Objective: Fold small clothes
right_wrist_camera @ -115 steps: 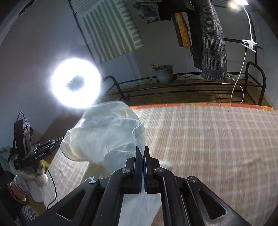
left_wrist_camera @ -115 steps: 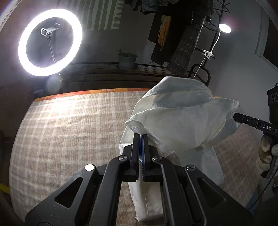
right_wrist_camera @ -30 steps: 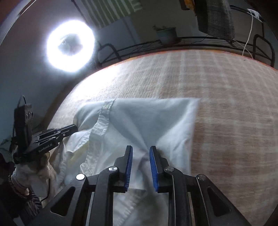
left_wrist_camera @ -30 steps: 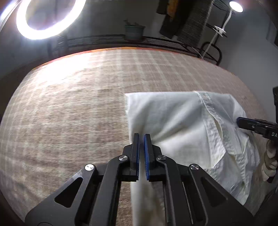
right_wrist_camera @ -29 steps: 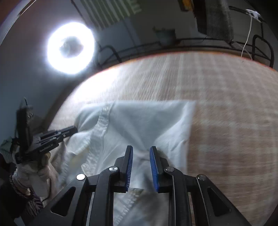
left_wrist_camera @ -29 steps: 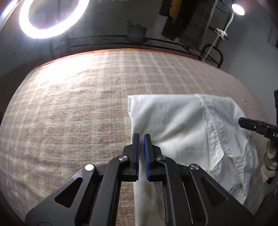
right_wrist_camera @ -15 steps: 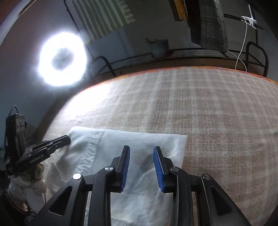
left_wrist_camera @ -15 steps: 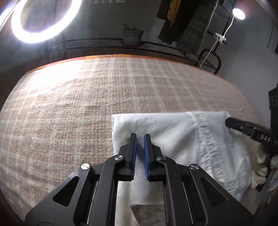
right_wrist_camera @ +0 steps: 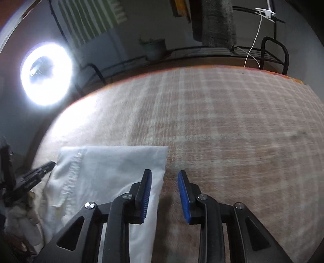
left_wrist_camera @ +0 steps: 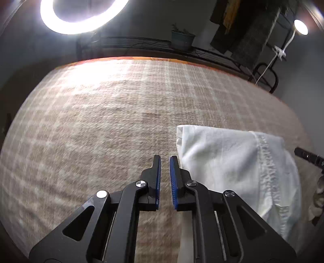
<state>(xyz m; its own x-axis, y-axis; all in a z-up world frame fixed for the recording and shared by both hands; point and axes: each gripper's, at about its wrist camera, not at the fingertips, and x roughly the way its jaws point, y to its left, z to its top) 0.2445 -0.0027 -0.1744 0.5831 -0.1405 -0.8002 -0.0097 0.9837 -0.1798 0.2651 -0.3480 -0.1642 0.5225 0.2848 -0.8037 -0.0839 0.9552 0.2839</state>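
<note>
The white shirt (left_wrist_camera: 232,168) lies folded flat on the plaid bedcover (left_wrist_camera: 101,131), near the edge of the bed closest to me. Its far edge runs straight across, and its long axis stretches from one of my hands toward the other; the stitched button strip (left_wrist_camera: 267,161) crosses it front to back near the right-hand end in the left wrist view. Beyond the far edge the bedcover is bare all the way to the orange border (right_wrist_camera: 202,69), so there is wide open room ahead and to either side.

My left gripper (left_wrist_camera: 163,159) hangs over bare cover just beside the shirt's left corner; its jaws are opening, a narrow gap between the blue pads, nothing in it. My right gripper (right_wrist_camera: 164,175) straddles the shirt's right edge, jaws spread wider with only cover and the cloth's edge below, pinching nothing.

A second ago both grippers sat over the cloth; now each has slid outward off it, and the shirt, earlier lifted and bunched, lies flat. A ring light (left_wrist_camera: 81,16) glares past the bed, beside a potted plant (left_wrist_camera: 182,39) on the metal rack (right_wrist_camera: 269,54).
</note>
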